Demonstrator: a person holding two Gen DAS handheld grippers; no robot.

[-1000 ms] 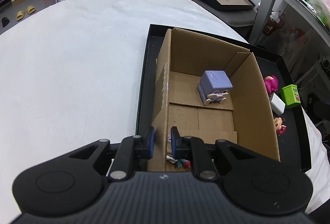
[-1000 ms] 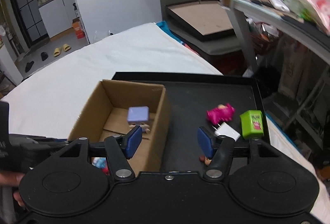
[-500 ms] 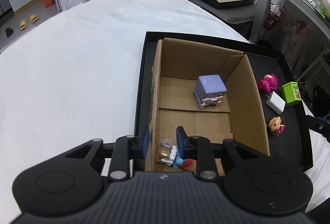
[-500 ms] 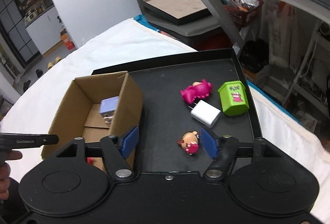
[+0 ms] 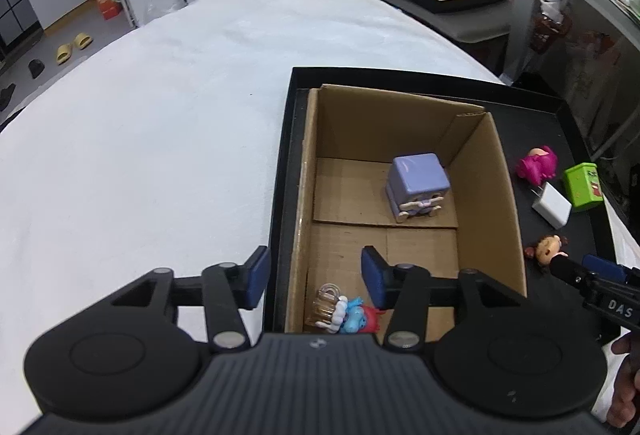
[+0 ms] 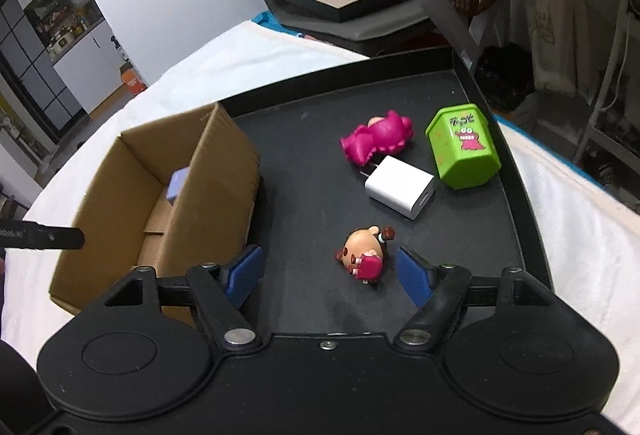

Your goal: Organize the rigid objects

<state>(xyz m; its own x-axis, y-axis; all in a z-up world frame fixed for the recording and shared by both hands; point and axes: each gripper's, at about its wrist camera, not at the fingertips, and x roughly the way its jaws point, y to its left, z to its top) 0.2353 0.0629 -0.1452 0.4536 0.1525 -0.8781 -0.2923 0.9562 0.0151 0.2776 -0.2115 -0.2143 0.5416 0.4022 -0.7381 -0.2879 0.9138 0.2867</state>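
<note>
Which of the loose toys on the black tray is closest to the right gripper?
The small brown-haired doll in pink, lying just ahead of the right gripper. The magenta figure, white charger and green box sit farther back.

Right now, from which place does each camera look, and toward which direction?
Left wrist: sits behind the open left claw, looking down into the cardboard box holding a purple block toy; the right claw's tip enters at the right edge.
Right wrist: sits behind the open right claw, looking at the black tray and a small doll; the left claw's tip enters at the left edge.
Both show box, tray, doll, white charger and green toy bin.
</note>
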